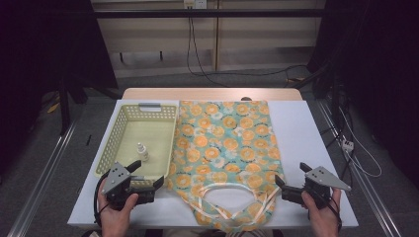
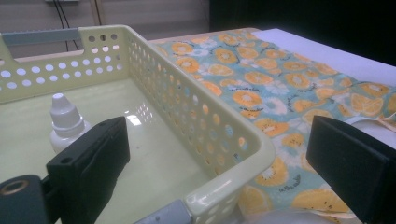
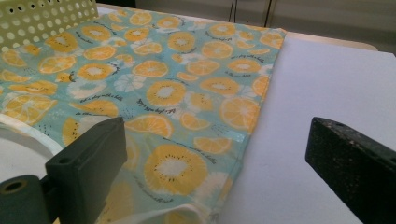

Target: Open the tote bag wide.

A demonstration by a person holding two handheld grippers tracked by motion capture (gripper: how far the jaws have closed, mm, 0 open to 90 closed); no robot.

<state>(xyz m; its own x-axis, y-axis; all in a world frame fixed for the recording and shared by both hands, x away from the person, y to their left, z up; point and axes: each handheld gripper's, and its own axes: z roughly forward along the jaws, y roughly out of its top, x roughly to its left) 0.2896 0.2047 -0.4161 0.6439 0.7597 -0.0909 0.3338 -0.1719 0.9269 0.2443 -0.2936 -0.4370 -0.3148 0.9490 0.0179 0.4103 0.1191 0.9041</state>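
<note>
A teal cloth bag (image 1: 225, 143) printed with orange slices lies flat on the white table top, its cream handles (image 1: 232, 202) toward the near edge. Left of it stands a pale yellow perforated basket (image 1: 114, 143) holding a small white dropper bottle (image 1: 143, 151), upright. My left gripper (image 1: 146, 173) hovers open at the basket's near right corner (image 2: 252, 144); the dropper bottle (image 2: 65, 123) shows behind its left jaw. My right gripper (image 1: 292, 177) is open at the bag's near right corner, over the bag's edge (image 3: 243, 140), with nothing between its jaws.
The white table surface (image 1: 306, 138) runs to the right of the bag, with a wooden strip (image 1: 212, 94) along the far edge. Cables (image 1: 197, 54) hang behind the table and more trail on the floor at right (image 1: 353, 153).
</note>
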